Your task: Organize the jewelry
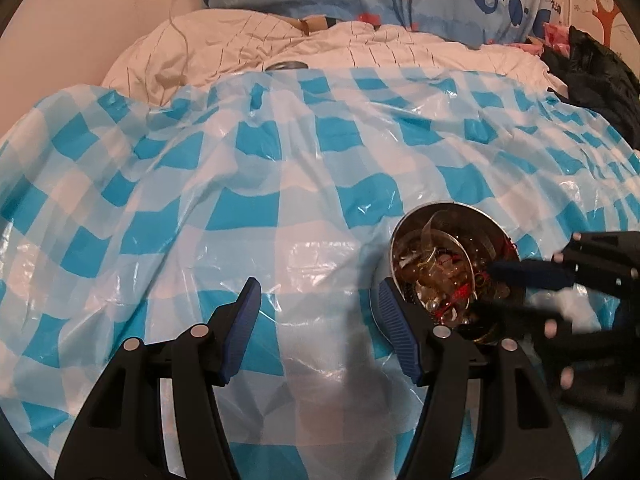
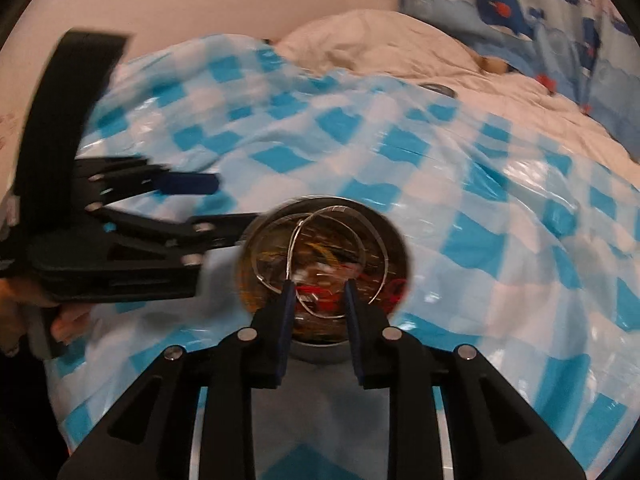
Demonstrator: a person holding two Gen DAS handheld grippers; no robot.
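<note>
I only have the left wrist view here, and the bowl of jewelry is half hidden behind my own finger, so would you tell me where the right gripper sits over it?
Observer: In the right wrist view, the right gripper is poised over the near part of the metal bowl, jaws apart.
Operator: Is it holding anything?
Observer: Nothing looks pinched; thin wire bangles loop between and beyond its fingertips.
Operator: And my left gripper?
Observer: The left gripper comes in from the left, open, its lower finger against the bowl's left rim.
Operator: Anything else nearby?
Observer: A small round metal item lies at the checked plastic sheet's far edge.
</note>
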